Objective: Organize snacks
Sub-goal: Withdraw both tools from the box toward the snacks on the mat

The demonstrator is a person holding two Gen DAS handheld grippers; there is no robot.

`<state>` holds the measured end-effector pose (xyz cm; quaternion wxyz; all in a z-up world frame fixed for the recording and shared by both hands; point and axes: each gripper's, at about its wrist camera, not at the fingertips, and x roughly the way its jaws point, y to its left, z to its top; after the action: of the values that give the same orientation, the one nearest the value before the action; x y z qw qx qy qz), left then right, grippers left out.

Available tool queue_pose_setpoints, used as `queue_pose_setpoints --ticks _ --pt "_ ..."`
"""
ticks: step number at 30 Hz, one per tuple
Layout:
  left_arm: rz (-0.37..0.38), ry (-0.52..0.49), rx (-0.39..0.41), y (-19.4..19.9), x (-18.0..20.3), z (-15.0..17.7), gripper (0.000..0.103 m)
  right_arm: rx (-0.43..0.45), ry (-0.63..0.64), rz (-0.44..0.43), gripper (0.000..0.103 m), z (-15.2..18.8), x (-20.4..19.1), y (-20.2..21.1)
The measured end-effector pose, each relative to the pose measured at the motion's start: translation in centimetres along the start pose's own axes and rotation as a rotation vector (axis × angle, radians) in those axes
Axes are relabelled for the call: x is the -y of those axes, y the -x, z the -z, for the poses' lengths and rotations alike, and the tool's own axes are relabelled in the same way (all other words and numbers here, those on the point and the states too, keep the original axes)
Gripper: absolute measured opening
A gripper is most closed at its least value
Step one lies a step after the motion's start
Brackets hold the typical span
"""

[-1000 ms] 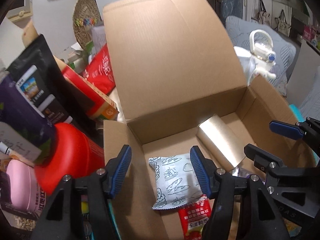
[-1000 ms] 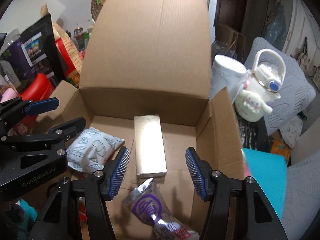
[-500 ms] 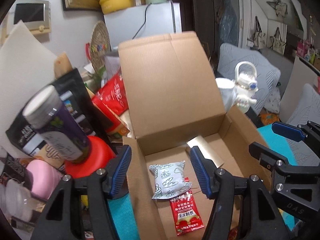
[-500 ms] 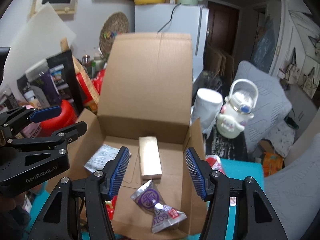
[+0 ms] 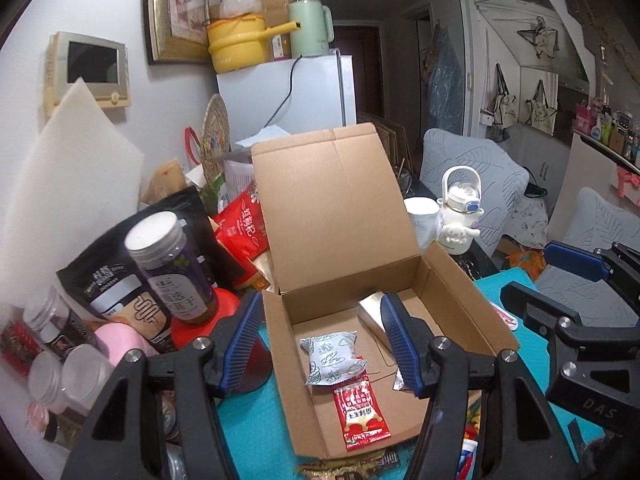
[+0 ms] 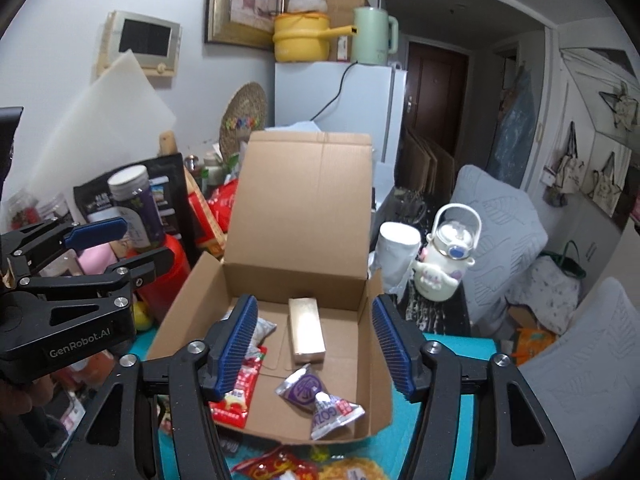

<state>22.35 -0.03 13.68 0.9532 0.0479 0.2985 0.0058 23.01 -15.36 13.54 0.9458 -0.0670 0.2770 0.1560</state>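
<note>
An open cardboard box [image 5: 468,312] stands on the teal mat with its lid up. Inside lie a white patterned packet [image 5: 334,356], a red sachet [image 5: 362,416], a gold bar-shaped box [image 6: 306,336] and a purple-and-silver packet [image 6: 316,400]. My left gripper [image 5: 322,344] hovers above and in front of the box's left half, open, with nothing between its blue pads. My right gripper [image 6: 314,344] hangs over the right half; its jaws are opening and hold nothing. Each gripper shows in the other's view: the right gripper [image 5: 552,280], the left gripper [image 6: 120,248].
Left of the box crowd a purple-labelled jar [image 5: 168,268], a black pouch [image 5: 104,280], a red tub [image 6: 168,280] and red bags [image 5: 240,232]. A white cup [image 6: 396,256] and a white character bottle [image 6: 444,264] stand to the right. Loose snack packets [image 6: 280,464] lie at the near edge.
Both grippers have risen and drawn back from the box, so the whole box and the room behind now show. The snacks inside have stayed put.
</note>
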Motion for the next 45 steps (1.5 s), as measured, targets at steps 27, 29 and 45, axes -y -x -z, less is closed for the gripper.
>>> queue_pose_setpoints --ticks 27,29,45 --pt "0.124 -0.064 0.041 7.8 1.2 7.6 0.081 0.089 -0.023 0.054 0.084 8.2 -1.8 9.3" --pt "0.13 -0.07 0.034 8.0 1.4 8.5 0.081 0.084 -0.024 0.06 0.084 8.9 -1.9 9.3" --pt "0.223 -0.132 -0.128 6.4 3.8 15.4 0.081 -0.033 -0.069 0.054 0.084 17.5 -3.4 8.1"
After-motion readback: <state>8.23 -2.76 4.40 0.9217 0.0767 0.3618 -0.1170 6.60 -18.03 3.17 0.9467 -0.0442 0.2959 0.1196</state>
